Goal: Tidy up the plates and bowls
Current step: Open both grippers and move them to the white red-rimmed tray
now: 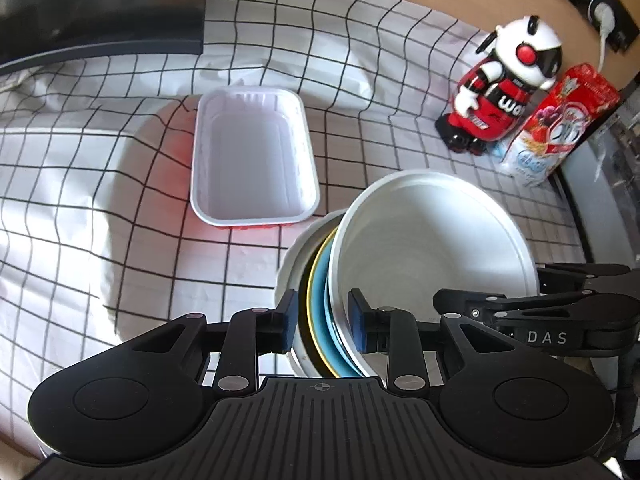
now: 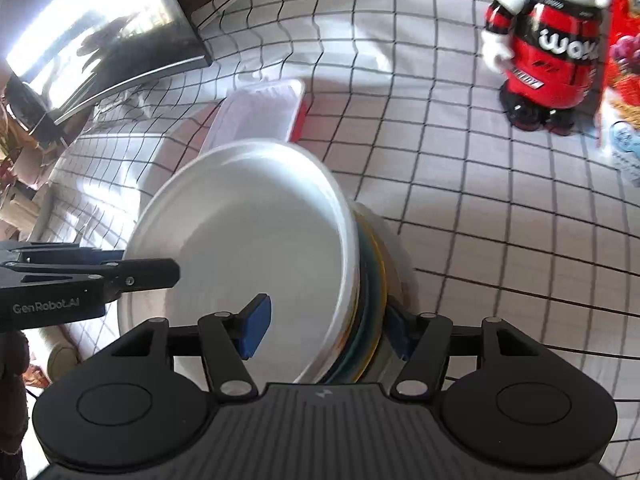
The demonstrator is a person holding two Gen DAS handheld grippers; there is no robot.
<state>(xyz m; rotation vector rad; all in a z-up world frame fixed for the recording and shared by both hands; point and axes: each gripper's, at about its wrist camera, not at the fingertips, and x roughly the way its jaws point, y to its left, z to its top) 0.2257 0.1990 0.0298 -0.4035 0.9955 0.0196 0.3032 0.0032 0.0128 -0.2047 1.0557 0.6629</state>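
A stack of dishes is held up on edge above the checked cloth: a white bowl (image 1: pixel 432 240) in front, a blue plate with a yellow rim (image 1: pixel 318 316) behind it, and another white dish (image 1: pixel 290 276) at the back. My left gripper (image 1: pixel 323 322) is shut on one side of the stack's rim. My right gripper (image 2: pixel 328 330) is shut on the opposite side, its blue pads against the white bowl (image 2: pixel 248 240) and the back dish. Each gripper shows in the other's view.
A white rectangular tray (image 1: pixel 252 156) with red underside lies on the checked tablecloth (image 1: pixel 80 184) beyond the stack. A red-and-white robot toy (image 1: pixel 500 88) and a snack bag (image 1: pixel 556 124) stand at the far right. A dark monitor (image 1: pixel 100 4) sits at the back left.
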